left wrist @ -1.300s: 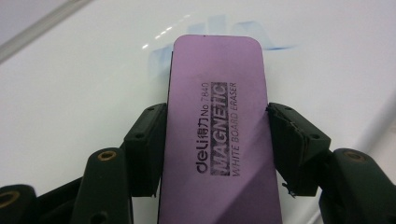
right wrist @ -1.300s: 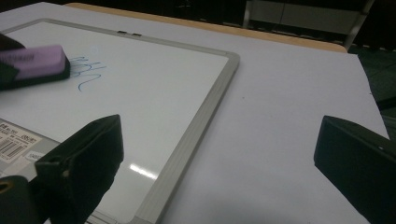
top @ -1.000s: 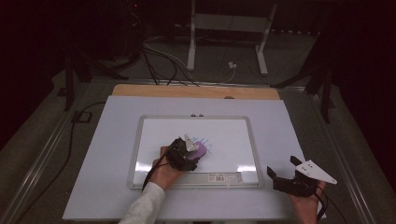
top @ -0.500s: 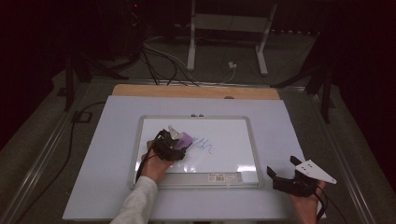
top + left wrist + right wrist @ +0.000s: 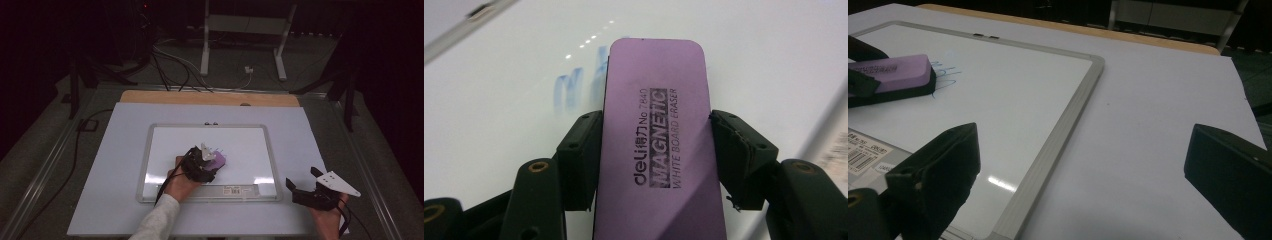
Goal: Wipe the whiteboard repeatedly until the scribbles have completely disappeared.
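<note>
Wiping step underway: left gripper clamps the purple eraser; blue marks remain just ahead-left. Right gripper idle, jaws apart. Next: 1 stroke across them.

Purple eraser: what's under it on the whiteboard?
The purple eraser, clamped in the left gripper, lies flat on the whiteboard. Faint blue marker strokes show beside its far end. Whether more ink lies beneath is hidden by the eraser itself.
</note>
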Available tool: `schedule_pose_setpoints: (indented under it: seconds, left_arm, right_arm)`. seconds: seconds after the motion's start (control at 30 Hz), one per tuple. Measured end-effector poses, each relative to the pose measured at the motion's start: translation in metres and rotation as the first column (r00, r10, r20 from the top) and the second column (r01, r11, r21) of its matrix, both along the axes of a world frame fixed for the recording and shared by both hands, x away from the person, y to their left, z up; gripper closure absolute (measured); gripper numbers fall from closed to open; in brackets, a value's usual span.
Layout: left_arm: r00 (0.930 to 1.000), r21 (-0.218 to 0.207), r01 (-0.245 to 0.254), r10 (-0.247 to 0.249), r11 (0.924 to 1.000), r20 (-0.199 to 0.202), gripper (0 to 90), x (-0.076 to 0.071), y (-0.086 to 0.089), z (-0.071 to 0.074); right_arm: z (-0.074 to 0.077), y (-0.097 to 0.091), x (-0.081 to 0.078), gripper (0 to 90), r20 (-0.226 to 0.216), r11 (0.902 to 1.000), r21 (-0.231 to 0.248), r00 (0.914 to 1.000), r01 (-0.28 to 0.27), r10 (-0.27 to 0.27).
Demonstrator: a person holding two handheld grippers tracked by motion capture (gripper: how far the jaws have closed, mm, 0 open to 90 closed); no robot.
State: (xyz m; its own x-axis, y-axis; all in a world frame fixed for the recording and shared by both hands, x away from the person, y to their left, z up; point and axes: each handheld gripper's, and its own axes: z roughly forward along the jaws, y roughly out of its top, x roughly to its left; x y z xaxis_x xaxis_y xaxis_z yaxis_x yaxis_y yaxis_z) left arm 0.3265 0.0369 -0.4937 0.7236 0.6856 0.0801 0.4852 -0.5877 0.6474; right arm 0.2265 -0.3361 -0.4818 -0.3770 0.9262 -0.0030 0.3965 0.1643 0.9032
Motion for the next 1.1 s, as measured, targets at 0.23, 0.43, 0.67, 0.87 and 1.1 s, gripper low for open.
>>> schedule_pose_setpoints:
  seconds: [0.23, 0.43, 0.67, 0.87, 1.1]
  left_arm:
    - [0.9876, -0.003, -0.157, 0.157, 0.9877, 0.005, 42.0, 0.022, 0.033, -0.002]
    - [0.9779, -0.016, -0.209, 0.209, 0.9778, -0.014, 42.0, 0.031, 0.042, -0.002]
    - [0.9966, 0.001, -0.081, 0.081, 0.9967, -0.015, 42.0, 0.017, 0.009, 0.000]
    - [0.9984, 0.036, 0.054, -0.054, 0.9979, 0.018, 42.0, -0.002, -0.019, 0.002]
    - [0.9909, 0.035, -0.134, 0.133, 0.9904, 0.019, 42.0, 0.026, 0.016, 0.000]
  right_arm:
    - [0.000, -0.001, 0.001, 1.6, -0.002, 1.0000, 0.002, 1.0000, 0.005, -0.005]
    - [-0.001, 0.000, 0.001, 1.6, -0.004, 1.0000, 0.002, 1.0000, 0.002, -0.002]
    - [-0.001, 0.001, 0.001, 1.6, -0.006, 1.0000, 0.002, 1.0000, -0.001, 0.001]
    - [0.000, 0.001, 0.001, 1.6, -0.002, 1.0000, 0.000, 1.0000, 0.000, 0.000]
    - [0.001, -0.001, 0.000, 1.6, 0.002, 1.0000, -0.001, 1.0000, 0.007, -0.007]
